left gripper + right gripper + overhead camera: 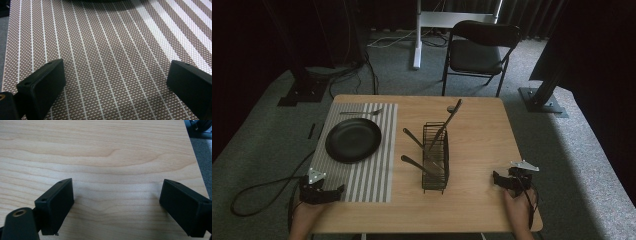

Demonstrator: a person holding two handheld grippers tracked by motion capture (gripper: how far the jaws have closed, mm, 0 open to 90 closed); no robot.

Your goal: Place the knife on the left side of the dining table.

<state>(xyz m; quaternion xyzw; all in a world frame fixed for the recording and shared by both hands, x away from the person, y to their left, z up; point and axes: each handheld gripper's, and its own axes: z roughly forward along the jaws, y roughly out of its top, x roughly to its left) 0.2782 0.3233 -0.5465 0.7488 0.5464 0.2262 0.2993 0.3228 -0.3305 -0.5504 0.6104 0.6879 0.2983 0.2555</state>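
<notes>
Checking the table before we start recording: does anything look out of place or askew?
Mostly tidy. The utensils in the wire caddy lean untidily, handles poking out over its sides, and one piece of cutlery lies crosswise beyond the black plate on the striped placemat. Nothing spilled or broken.

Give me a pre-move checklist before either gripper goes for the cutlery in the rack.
1. Left gripper open, holding nothing: ok.
2. Right gripper open, holding nothing: ok.
3. Rack upright on the table, mid-table between the grippers: ok.
4. Handles sticking out of the rack, free to grab: ok. Which utensil is which: cannot tell.
5. Plate bare, sitting on the mat: ok.
6. Utensil already on the mat behind the plate: ok; type cannot tell.
</notes>
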